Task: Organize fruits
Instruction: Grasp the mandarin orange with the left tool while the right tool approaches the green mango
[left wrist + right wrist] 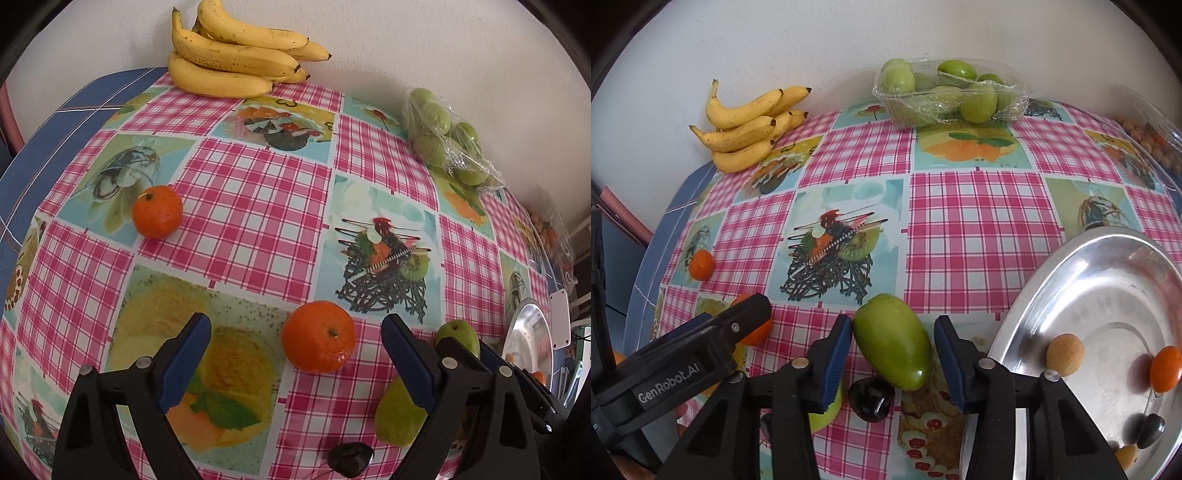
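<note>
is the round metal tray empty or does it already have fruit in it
Not empty. The round metal tray holds a small orange fruit, a tan round fruit and a dark fruit; most of it is bare.

Bright daylight; heavy fisheye distortion

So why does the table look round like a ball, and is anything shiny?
Left wrist view: the fisheye lens bulges the flat tablecloth into a dome. Right wrist view: same bulge, and the metal plate shows glare and mirrors the fruit on it.

Under all this I've got a pink checked tablecloth (960, 221) with dessert pictures, white wall (849, 37) behind, blue cloth (92, 99) peeking out.
</note>
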{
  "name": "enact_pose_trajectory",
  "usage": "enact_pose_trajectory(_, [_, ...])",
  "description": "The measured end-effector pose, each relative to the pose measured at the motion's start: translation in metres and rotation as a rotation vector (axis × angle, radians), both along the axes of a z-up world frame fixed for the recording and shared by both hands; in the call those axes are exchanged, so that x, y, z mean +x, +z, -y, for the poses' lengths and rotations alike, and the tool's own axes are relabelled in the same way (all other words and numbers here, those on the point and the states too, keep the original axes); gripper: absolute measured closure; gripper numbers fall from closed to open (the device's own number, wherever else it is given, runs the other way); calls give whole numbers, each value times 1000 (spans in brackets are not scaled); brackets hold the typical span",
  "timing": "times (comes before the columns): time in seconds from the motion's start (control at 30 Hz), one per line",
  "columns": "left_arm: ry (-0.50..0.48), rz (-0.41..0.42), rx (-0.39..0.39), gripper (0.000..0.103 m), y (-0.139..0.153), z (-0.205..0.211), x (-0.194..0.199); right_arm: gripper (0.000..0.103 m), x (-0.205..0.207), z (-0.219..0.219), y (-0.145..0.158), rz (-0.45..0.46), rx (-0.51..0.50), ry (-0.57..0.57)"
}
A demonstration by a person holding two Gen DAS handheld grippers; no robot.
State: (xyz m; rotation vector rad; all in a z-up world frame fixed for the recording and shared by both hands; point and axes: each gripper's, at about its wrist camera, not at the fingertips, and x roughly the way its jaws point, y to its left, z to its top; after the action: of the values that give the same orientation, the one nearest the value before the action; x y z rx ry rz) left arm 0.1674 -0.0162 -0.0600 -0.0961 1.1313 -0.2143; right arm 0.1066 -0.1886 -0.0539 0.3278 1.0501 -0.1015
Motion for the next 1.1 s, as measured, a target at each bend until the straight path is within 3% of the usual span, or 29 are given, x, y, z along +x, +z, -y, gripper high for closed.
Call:
enact_pose_trajectory(0.2, [-8,-15,-11,26,-2,2,0,57,0,-1,0,-5,0,1])
enact_pose_trajectory(0.3, [-8,-27,-21,42,-3,2,0,57,0,-1,0,-6,2,0])
enact_pose_trajectory(0.53, [-25,-39,-59,61,-3,4,-1,57,-1,0,1,-10,14,-5])
enact_pose_trajectory(0.73, [-28,-47,-85,62,3,2,0,58,-1,1,3,-14,26,-12])
enact_pose_trajectory(1.1, [-11,27,-83,62,43,-6,-5,65,-6,-4,35,50,32,3])
